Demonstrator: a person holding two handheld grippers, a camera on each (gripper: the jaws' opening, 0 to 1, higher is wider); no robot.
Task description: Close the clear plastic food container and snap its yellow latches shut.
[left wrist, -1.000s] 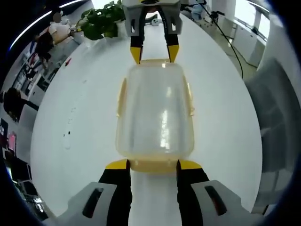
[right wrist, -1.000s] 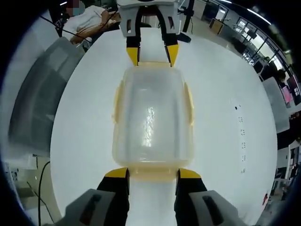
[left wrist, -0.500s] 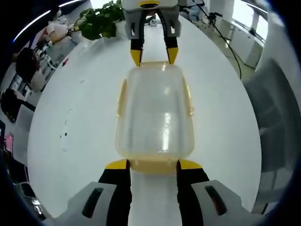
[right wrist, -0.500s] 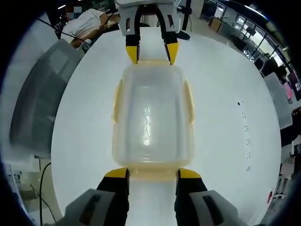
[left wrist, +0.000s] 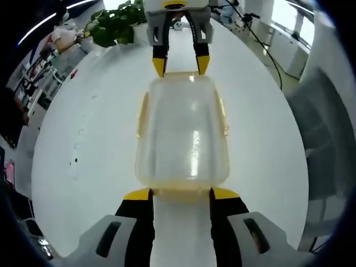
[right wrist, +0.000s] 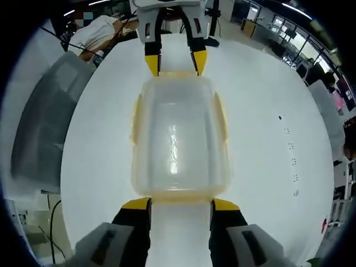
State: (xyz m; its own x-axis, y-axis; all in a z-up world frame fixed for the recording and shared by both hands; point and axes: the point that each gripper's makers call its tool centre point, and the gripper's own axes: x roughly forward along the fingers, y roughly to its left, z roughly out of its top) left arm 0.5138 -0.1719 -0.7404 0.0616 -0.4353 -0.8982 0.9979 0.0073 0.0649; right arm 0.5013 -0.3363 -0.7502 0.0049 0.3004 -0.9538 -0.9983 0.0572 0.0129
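Tongs at both ends, left tongs [left wrist: 181, 193] and right tongs [right wrist: 180, 203], straddle the lidded container's [left wrist: 183, 130] end latches, jaws wide. Uneven pressing could skid it across the white counter [left wrist: 94, 139].

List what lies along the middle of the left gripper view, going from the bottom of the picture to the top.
Left claw → yellow latch at the near end of the box → clear plastic box with its lid on → right claw at the far end of the box → green plant at the far edge of the white table.
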